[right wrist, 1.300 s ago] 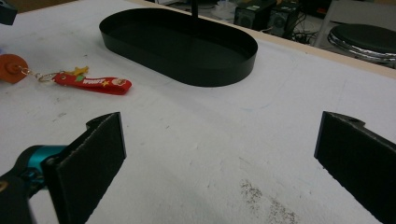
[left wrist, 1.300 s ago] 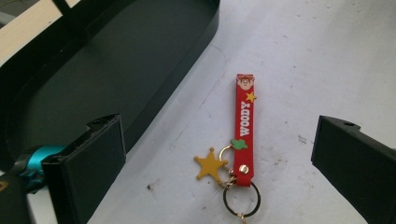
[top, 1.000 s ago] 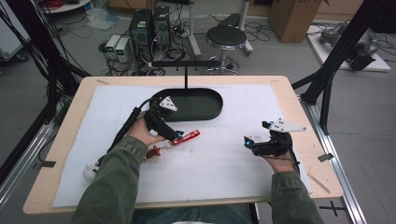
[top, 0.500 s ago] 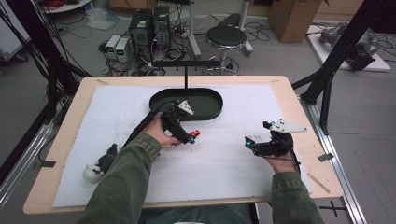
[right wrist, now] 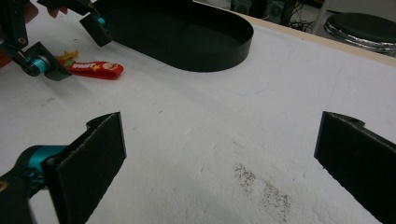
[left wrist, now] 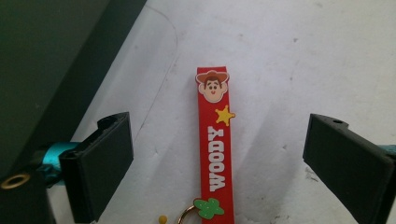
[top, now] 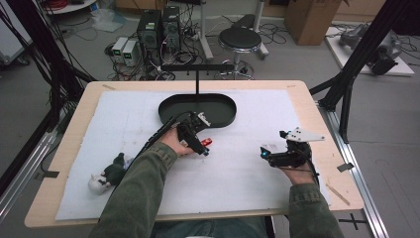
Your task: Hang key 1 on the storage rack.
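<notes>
Left gripper view: left tongs [left wrist: 215,154] spread wide, jaws just been closing in, either side of the red Woody strap [left wrist: 215,144] lying flat on the white mat [left wrist: 303,56], pads not touching it. High view: strap [top: 206,142] sits just in front of the black oval tray [top: 223,116], mid table [top: 89,94]. Right tongs [right wrist: 219,154] released, nothing between them, resting well apart over bare mat on the right; small plush toy [top: 106,176] near left edge.

Rubbery red strap [left wrist: 214,144] — matt (metal ring [left wrist: 187,215]).
</notes>
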A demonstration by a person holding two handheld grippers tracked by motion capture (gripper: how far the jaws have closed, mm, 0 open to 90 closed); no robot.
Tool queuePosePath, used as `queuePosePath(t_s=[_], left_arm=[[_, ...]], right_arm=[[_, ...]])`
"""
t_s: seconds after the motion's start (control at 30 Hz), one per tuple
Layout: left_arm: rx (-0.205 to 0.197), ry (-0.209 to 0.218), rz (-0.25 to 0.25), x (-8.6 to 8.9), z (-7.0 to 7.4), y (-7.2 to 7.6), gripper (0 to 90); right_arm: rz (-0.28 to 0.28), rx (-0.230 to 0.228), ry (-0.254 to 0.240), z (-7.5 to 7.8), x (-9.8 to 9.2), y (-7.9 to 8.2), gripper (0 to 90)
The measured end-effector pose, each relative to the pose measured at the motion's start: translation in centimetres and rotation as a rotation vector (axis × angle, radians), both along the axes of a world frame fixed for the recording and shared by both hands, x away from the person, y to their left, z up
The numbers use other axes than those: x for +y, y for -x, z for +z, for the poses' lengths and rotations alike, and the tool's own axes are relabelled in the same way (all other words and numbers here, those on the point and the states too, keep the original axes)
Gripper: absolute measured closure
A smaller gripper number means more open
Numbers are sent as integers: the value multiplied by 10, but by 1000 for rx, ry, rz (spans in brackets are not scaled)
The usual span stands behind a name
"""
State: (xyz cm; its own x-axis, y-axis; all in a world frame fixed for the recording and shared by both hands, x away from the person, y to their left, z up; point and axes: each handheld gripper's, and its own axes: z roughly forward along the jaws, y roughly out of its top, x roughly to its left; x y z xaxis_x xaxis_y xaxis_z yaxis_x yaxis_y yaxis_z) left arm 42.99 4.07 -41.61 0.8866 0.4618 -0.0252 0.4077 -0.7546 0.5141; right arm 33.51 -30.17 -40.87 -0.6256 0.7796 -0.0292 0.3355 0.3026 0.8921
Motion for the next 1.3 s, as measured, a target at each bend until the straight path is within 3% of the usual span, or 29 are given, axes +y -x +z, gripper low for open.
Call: queuePosePath(t_s=[0.03, 0.13, 0.33, 0.57, 0.63, 0.73, 0.83, 1.03, 1.17, 1.3], left_arm=[[-11, -25, 9, -1, -2, 0, 124], [-11, -38, 9, -2, -2, 1, 164], [-91, -48, 21, -9, -2, 8, 298], [-72, -72, 49, -10, -4, 6, 424], [-43, -59, 42, -8, -4, 3, 452], [-14, -42, 34, -7, -4, 3, 597], [-12, -41, 23, -7, -3, 3, 713], [-37, -48, 10, -8, -4, 6, 730], [-10, -32, 10, -5, -4, 3, 745], [-24, -71, 17, 0, 2, 4, 746]], right_arm=[[-3, 1, 0, 0, 0, 0, 12], [-6, -2, -5, 0, -1, 1, 12], [-17, -5, -8, 1, -2, 0, 12], [-17, -3, -2, 0, -3, 1, 12], [-16, 0, -3, 0, -3, 1, 12], [-16, -4, 2, -1, -3, 0, 13], [-14, -7, 8, -1, -3, 0, 13], [-15, -2, 7, -1, -2, 0, 13], [-19, -2, -1, 0, -3, 0, 13], [-17, -4, -2, 0, -4, 0, 13]])
